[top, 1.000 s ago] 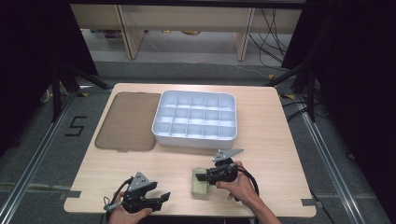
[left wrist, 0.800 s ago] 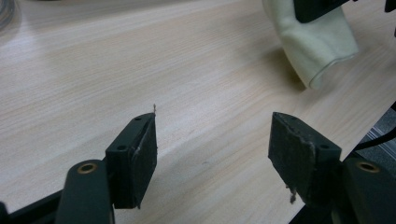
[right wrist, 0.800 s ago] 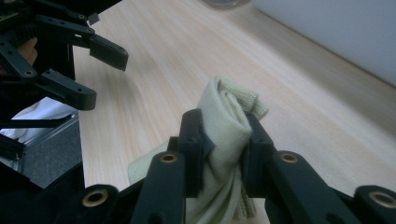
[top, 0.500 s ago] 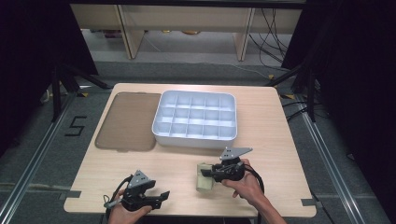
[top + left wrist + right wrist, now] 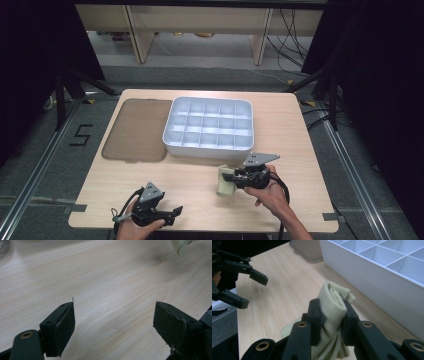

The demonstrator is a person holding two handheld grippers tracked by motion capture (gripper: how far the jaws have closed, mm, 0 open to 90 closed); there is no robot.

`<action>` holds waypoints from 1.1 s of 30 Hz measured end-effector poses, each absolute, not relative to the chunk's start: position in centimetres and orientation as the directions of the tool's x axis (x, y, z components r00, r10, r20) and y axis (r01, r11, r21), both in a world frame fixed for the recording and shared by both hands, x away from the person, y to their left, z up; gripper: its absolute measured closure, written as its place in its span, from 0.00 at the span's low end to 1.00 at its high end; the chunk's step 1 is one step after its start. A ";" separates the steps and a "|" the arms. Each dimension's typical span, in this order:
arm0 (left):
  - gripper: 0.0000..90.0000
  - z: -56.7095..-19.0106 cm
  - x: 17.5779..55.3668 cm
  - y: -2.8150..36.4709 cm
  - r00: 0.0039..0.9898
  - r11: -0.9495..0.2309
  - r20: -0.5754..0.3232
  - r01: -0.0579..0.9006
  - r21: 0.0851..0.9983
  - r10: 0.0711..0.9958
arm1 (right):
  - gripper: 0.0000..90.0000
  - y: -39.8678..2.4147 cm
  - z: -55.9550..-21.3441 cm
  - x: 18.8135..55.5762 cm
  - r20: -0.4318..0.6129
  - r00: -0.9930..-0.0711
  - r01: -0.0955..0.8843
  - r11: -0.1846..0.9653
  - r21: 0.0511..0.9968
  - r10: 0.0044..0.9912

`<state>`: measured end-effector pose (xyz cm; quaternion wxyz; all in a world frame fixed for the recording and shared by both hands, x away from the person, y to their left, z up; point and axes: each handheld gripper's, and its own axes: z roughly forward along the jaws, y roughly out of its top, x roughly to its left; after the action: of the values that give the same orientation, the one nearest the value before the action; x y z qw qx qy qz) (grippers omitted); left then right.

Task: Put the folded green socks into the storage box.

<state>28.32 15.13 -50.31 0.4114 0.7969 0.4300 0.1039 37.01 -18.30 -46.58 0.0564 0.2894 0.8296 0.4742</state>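
Observation:
A rolled pale yellow-green cloth (image 5: 333,300) is pinched between the jaws of my right gripper (image 5: 332,312), its lower end hanging loose. From above, the right gripper (image 5: 231,180) holds the cloth (image 5: 225,187) just over the table, in front of the white compartment tray (image 5: 207,150). My left gripper (image 5: 175,212) sits near the table's front edge. Its jaws have just been opening and stand wide apart (image 5: 115,325) over bare wood with nothing between them. The cloth's edge (image 5: 181,245) shows at the far top right of the left gripper view.
A brown translucent lid (image 5: 135,130) lies flat to the left of the tray. The tray's white wall (image 5: 362,272) stands close on the right of the held cloth, with the lid (image 5: 307,250) beyond. The left gripper (image 5: 252,291) shows across the table.
My right gripper has risen a little with the cloth and drifted toward the tray. The left hand has stayed where it was.

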 end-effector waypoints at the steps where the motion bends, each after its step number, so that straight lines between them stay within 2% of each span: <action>1: 0.19 -50.4 28.3 15.1 0.611 -0.289 -0.192 0.598 0.748 0.768 | 0.82 -18.3 -46.5 37.0 0.186 -0.823 0.428 0.369 0.825 0.537; 4: 0.20 -50.4 28.2 15.1 0.624 -0.309 -0.178 0.590 0.746 0.761 | 0.82 -18.5 -46.3 37.2 0.196 -0.808 0.446 0.361 0.819 0.556; 7: 0.21 -50.3 28.2 15.0 0.621 -0.315 -0.168 0.590 0.743 0.765 | 0.82 -18.9 -46.1 37.7 0.154 -0.807 0.416 0.365 0.833 0.570; 12: 0.22 -50.3 28.3 15.1 0.628 -0.327 -0.160 0.585 0.742 0.762 | 0.82 -19.2 -45.9 37.9 0.169 -0.791 0.436 0.349 0.830 0.588; 15: 0.22 -50.4 28.2 15.1 0.625 -0.325 -0.161 0.588 0.741 0.763 | 0.82 -19.4 -45.7 38.2 0.135 -0.810 0.398 0.367 0.841 0.570; 23: 0.23 -50.5 28.1 14.8 0.626 -0.327 -0.170 0.597 0.733 0.762 | 0.82 -20.0 -44.5 38.4 0.125 -0.786 0.399 0.343 0.851 0.605; 24: 0.23 -50.5 28.2 14.9 0.638 -0.344 -0.158 0.587 0.733 0.753 | 0.82 -20.3 -44.4 38.7 0.081 -0.793 0.366 0.366 0.856 0.604; 25: 0.23 -50.5 28.2 14.9 0.638 -0.344 -0.158 0.587 0.733 0.753 | 0.82 -20.2 -44.4 38.7 0.114 -0.788 0.388 0.344 0.855 0.605; 27: 0.23 -50.5 28.3 14.8 0.628 -0.327 -0.165 0.589 0.739 0.760 | 0.82 -20.3 -44.2 38.7 0.117 -0.775 0.402 0.342 0.849 0.621; 32: 0.23 -50.5 28.3 15.0 0.631 -0.337 -0.156 0.588 0.735 0.760 | 0.82 -20.4 -43.8 38.9 0.106 -0.771 0.396 0.342 0.852 0.628; 33: 0.23 -50.5 28.3 15.0 0.631 -0.336 -0.158 0.589 0.735 0.760 | 0.82 -20.5 -43.6 39.1 0.071 -0.780 0.364 0.358 0.860 0.622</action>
<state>28.30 14.98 -50.53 0.3984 0.8103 0.4161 0.1071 39.08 -20.53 -43.57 0.1346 0.3031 0.8130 0.4786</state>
